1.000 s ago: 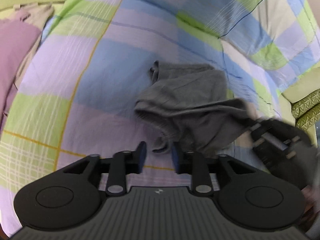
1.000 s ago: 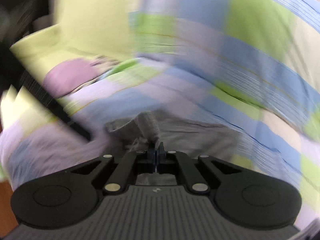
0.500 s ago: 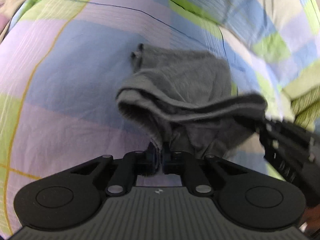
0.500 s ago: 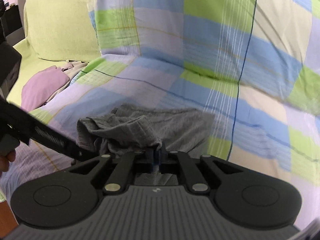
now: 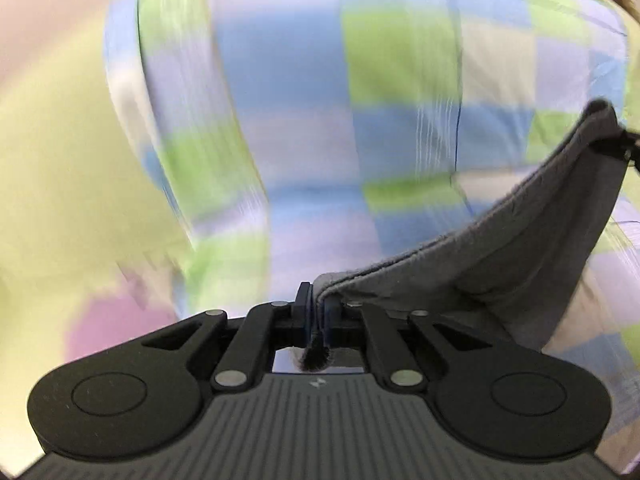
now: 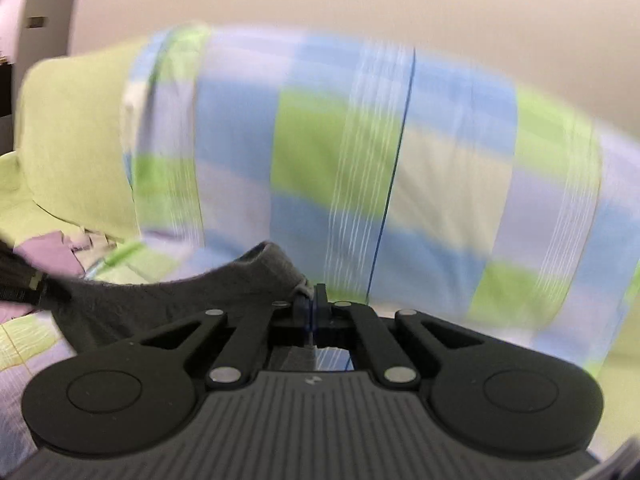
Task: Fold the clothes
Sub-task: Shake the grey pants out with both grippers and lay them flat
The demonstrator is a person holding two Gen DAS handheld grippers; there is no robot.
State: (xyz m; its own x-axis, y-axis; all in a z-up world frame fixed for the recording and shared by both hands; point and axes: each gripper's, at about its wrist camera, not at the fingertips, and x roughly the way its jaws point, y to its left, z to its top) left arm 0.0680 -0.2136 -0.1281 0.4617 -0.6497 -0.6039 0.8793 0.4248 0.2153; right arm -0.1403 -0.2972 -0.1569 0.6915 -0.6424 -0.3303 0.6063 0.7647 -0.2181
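A grey garment [image 5: 528, 240] hangs in the air, stretched between my two grippers above the bed. My left gripper [image 5: 316, 304] is shut on one corner of its hemmed edge, with a dark tuft of cloth poking out behind the pads. From there the cloth rises to the right, where the other gripper's tip pinches it at the frame edge. In the right wrist view the grey garment [image 6: 168, 300] runs left from my right gripper [image 6: 311, 300], which is shut on its other corner. The left gripper's dark tip shows at that view's far left.
A checked bedsheet [image 6: 360, 152] in blue, green and lilac covers the bed and a raised cushion behind it. A lime-green sofa back [image 6: 76, 136] stands at the left, with a pink-purple garment [image 6: 44, 252] lying below it. A beige wall fills the top.
The left gripper shut on the grey garment's edge. Both grippers then rose and tilted up, lifting the garment off the bed and stretching it between them.
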